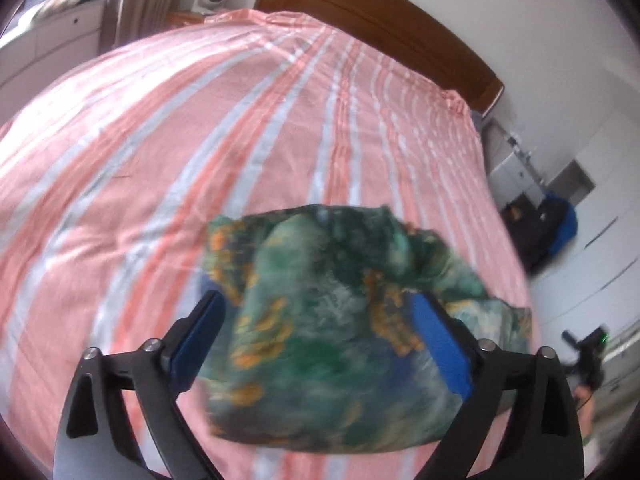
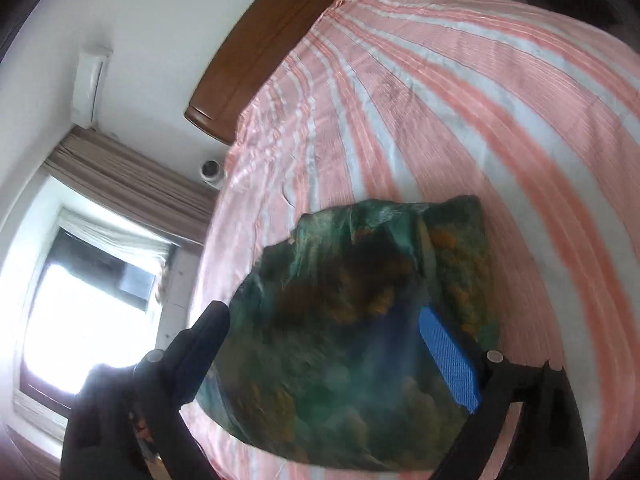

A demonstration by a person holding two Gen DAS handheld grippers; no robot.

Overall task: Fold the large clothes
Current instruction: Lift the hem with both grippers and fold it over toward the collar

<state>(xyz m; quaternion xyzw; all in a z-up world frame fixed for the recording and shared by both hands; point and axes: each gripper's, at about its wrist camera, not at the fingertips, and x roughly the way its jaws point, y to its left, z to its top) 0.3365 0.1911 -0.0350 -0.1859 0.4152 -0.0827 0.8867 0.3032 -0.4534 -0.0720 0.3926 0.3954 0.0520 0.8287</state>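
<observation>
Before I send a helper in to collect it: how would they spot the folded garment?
Find the bed with the pink-and-white striped sheet and wooden headboard. On it lies the folded garment, the only item there, mottled green with orange patches.

- We see a home bedroom.
- A wide bed [image 1: 280,120] fills most of both views, covered by a pink and white striped sheet [image 2: 460,100].
- A brown wooden headboard [image 1: 380,12] stands against a white wall.
- A window [image 2: 80,312] with a beige curtain [image 2: 132,184] lets in bright daylight.
- An air conditioner [image 2: 90,84] hangs high on the wall.
- White cabinets [image 1: 600,208] line the far side.
</observation>
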